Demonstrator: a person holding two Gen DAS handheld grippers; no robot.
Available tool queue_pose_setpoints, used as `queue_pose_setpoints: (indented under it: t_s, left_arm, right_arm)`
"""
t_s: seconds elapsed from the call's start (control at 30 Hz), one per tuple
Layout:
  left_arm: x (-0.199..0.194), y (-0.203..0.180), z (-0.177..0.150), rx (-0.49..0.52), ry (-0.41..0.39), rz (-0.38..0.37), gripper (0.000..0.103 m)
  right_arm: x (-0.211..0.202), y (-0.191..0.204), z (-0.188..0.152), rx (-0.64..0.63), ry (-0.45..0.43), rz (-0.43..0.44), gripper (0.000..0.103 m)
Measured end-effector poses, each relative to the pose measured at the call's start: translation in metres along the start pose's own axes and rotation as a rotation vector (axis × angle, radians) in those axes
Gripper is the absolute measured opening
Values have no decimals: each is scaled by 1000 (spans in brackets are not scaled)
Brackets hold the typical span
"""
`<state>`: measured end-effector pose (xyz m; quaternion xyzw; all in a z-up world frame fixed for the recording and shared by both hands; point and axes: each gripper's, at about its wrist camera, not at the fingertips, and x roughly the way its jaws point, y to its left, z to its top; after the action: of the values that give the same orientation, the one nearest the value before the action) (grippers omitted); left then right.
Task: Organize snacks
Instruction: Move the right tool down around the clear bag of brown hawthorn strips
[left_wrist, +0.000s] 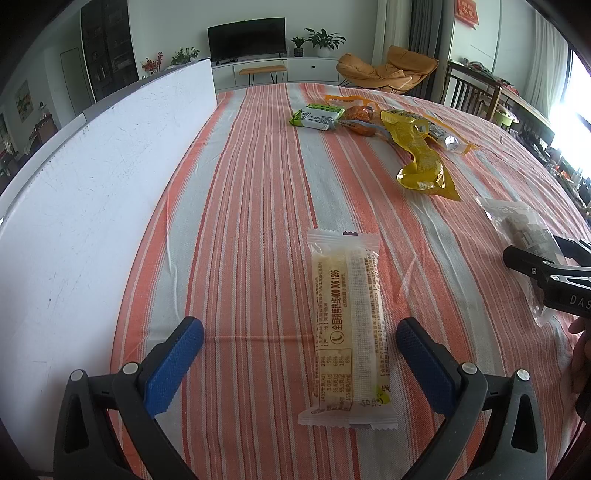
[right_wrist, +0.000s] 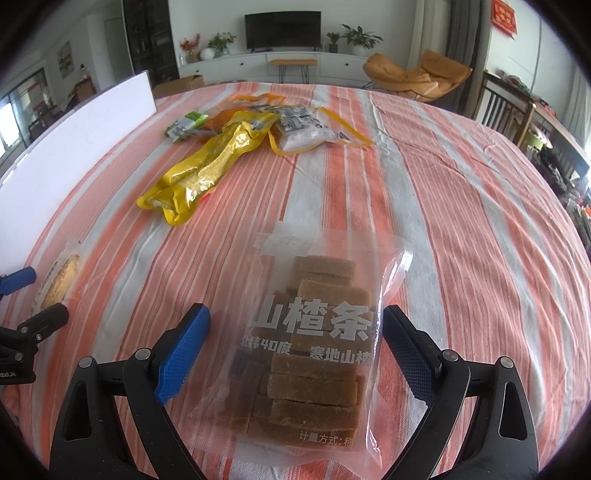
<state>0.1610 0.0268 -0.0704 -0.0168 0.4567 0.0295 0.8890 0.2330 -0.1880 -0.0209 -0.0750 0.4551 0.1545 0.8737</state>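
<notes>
Tools both gape wide: left tool (left_wrist: 299, 350) straddles the white snack bar (left_wrist: 347, 332), right tool (right_wrist: 295, 343) straddles the clear hawthorn-strip bag (right_wrist: 317, 332), both lying on the striped bench (left_wrist: 251, 206).

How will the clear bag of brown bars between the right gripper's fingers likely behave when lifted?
The clear bag will probably sag at its loose film edges, since the brown bars fill only its middle. The glossy plastic may slip between the right gripper fingers. The stacked bars could shift.
</notes>
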Motion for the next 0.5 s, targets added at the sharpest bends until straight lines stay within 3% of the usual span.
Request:
queue_pose_setpoints:
  t_s: [0.43,0.5]
  left_arm:
    - [-1,0,0,1,-1,-5,103]
    - [0,1,4,54,42,-45,103]
  right_arm:
    - [1,0,0,0,0,0,96]
    - [1,0,0,0,0,0,96]
